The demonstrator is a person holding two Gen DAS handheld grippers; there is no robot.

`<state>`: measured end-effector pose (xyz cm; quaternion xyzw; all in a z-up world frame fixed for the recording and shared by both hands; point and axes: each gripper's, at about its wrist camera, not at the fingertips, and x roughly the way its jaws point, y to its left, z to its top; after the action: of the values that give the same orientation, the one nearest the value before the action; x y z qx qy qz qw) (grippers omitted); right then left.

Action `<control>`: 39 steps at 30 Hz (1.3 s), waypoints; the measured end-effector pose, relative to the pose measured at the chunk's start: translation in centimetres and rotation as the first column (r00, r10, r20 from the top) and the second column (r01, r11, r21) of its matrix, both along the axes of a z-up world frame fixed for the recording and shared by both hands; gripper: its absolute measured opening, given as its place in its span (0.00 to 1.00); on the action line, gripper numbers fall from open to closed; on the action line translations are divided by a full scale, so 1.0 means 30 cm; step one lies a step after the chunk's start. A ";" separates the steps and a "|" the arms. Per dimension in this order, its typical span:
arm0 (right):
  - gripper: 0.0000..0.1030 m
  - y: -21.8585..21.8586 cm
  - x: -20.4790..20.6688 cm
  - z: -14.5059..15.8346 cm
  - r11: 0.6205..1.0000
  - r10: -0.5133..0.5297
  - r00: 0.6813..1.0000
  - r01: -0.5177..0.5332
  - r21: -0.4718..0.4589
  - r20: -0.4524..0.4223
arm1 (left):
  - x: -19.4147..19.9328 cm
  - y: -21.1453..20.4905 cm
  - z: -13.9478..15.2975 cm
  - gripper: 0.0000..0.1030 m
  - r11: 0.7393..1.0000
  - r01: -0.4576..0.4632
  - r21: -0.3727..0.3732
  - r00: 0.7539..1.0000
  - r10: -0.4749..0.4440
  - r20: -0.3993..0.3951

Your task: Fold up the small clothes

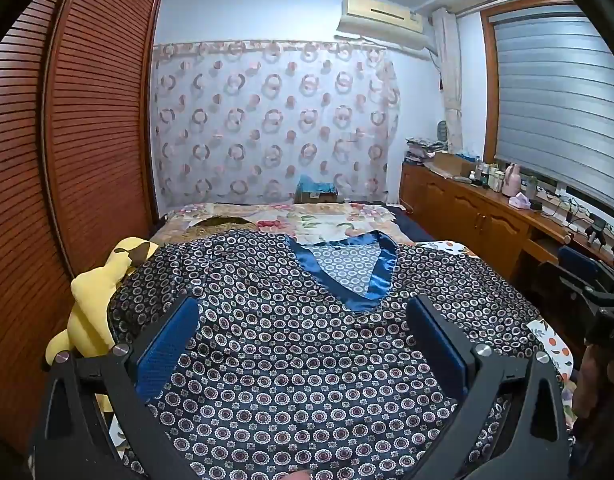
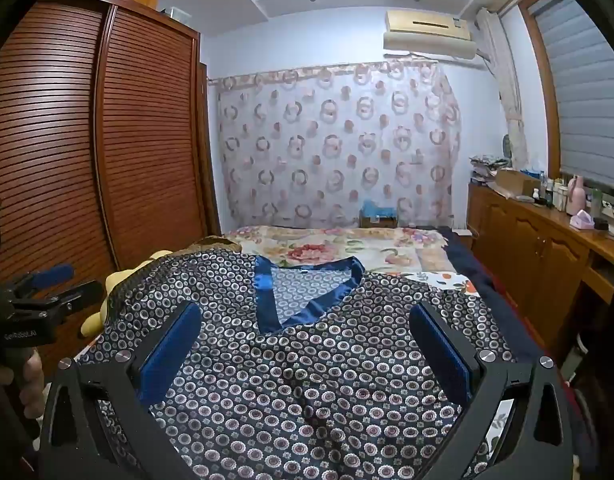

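I held both grippers above the bed, and the one garment to fold, a dark satin top printed with small rings and trimmed with a blue V-neck, lay spread flat on it with the neck away from me. The left gripper had its fingers fully apart with nothing between them, and the right gripper was the same, open and empty.

I judged that several things could go wrong. The cloth looked shiny and slippery, so a pinch on one layer could slide off, or the fingers could catch the floral bedcover beneath together with the top. The left sleeve side lay against a yellow plush toy, and I thought a lift there could drag the toy or leave the sleeve bunched. The two grippers were close side by side, so they could knock each other if I crossed them.

I counted one top, one plush toy, two grippers, four blue pads and one bed. I could see no second garment on the bed.
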<state>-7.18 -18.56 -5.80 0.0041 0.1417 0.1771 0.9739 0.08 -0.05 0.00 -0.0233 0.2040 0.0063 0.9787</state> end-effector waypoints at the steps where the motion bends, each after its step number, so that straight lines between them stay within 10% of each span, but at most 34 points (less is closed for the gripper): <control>1: 1.00 -0.001 0.000 0.000 1.000 0.001 1.000 -0.001 0.002 -0.002 | -0.003 0.000 0.000 1.00 1.000 0.001 -0.004 1.000 -0.001 0.014; 39: 1.00 0.000 -0.015 0.006 1.000 -0.004 1.000 0.004 0.002 0.004 | -0.035 -0.010 0.040 1.00 1.000 -0.005 0.009 1.000 0.005 0.031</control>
<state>-7.65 -18.55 -5.63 0.0049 0.1397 0.1752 0.9746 -0.97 -0.36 1.21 -0.0195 0.1887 0.0092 0.9818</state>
